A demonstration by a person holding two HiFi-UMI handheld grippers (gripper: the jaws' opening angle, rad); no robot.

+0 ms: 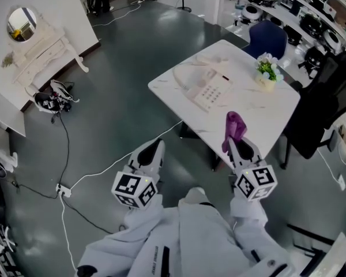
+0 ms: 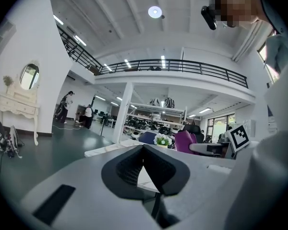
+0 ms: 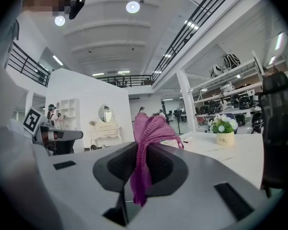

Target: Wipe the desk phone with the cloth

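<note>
My right gripper point(image 1: 237, 145) clamps the magenta knitted cloth point(image 1: 234, 126); my left gripper point(image 1: 154, 149) is closed, empty. The cream desk phone point(image 1: 210, 88) lies well ahead on the white table point(image 1: 259, 114). Risk: wiping pressure may dislodge its handset or pull the cloth free.

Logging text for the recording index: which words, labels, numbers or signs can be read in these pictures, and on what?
"Life": on the small flower pot on the table; a smaller line beneath it is too blurred to read.
Print along the person's sleeve: too small to read.
Key labels on the desk phone: too small to read.
</note>
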